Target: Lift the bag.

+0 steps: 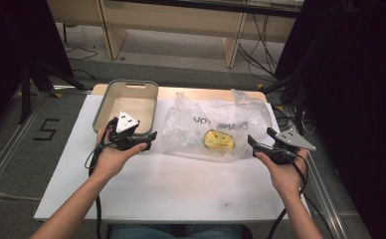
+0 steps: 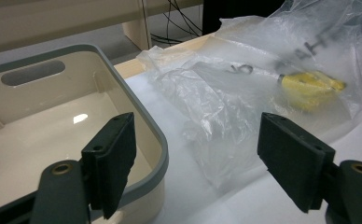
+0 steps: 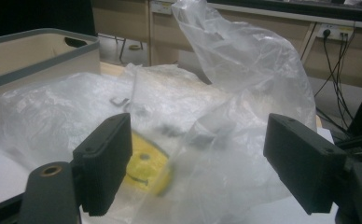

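Plastic bag (image 1: pixel 216 130) lies crumpled on the white table (image 1: pixel 171 189), long axis across it, mouth apparently toward the far edge, a yellow smiley sponge (image 1: pixel 218 139) inside. Left gripper (image 1: pixel 150 140) and right gripper (image 1: pixel 254 144) flank the bag, jaws open and empty, seemingly poised to grasp. Left of the bag, a beige bin (image 1: pixel 126 104) waits.

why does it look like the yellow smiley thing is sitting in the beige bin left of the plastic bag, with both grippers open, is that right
Not quite. The yellow smiley thing is inside the plastic bag, not in the beige bin, which the left gripper view shows with nothing in it. The high view shows the bin left of the bag, and both the left gripper and right gripper are open.
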